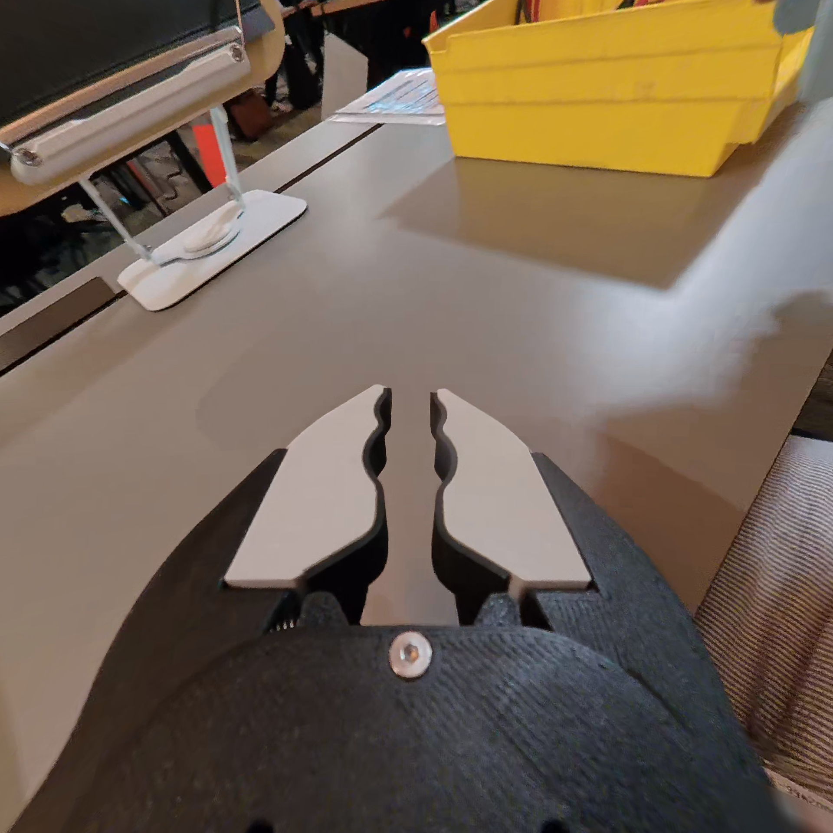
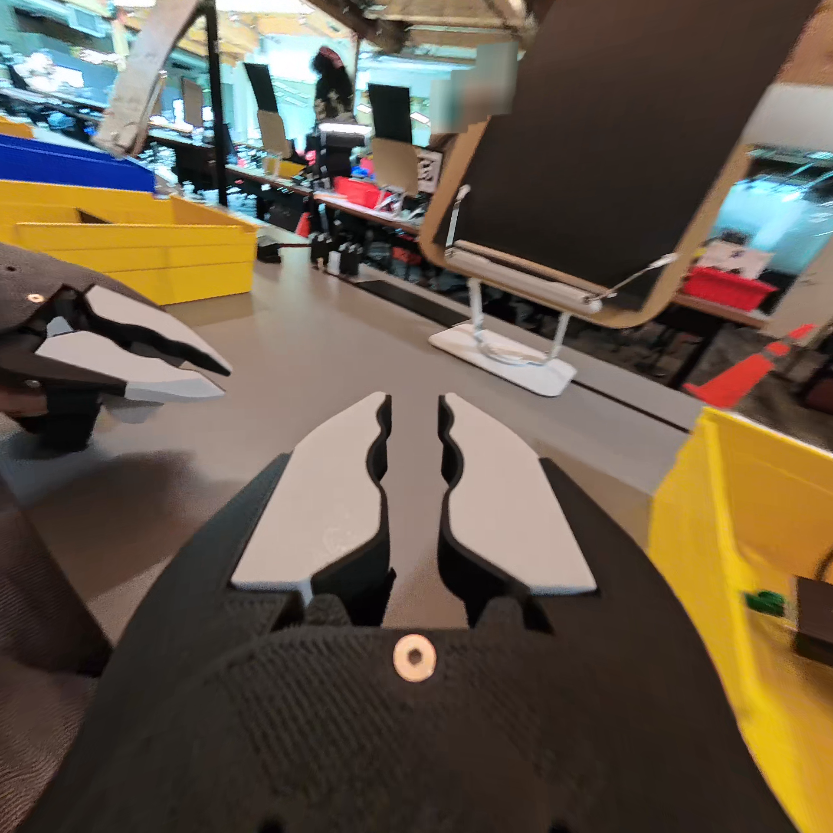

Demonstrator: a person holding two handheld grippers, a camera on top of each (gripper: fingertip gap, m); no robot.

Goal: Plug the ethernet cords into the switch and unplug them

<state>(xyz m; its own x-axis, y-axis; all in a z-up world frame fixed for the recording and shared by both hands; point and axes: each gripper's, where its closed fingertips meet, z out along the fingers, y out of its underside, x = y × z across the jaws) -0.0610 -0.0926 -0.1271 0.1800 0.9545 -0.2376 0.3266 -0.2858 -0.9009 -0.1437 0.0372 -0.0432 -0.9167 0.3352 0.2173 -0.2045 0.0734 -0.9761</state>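
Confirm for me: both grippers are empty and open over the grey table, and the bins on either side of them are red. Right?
Not quite. The bins are yellow, not red: the right wrist view shows one yellow bin at left and another at right. The rest holds: the left gripper and right gripper are empty and open over the grey table.

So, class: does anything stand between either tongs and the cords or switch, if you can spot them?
No cord or switch shows clearly. Only bare table lies ahead of the left tongs and right tongs. A dark box sits in the yellow bin beside the right tongs; if that is the switch, the bin's wall stands between.
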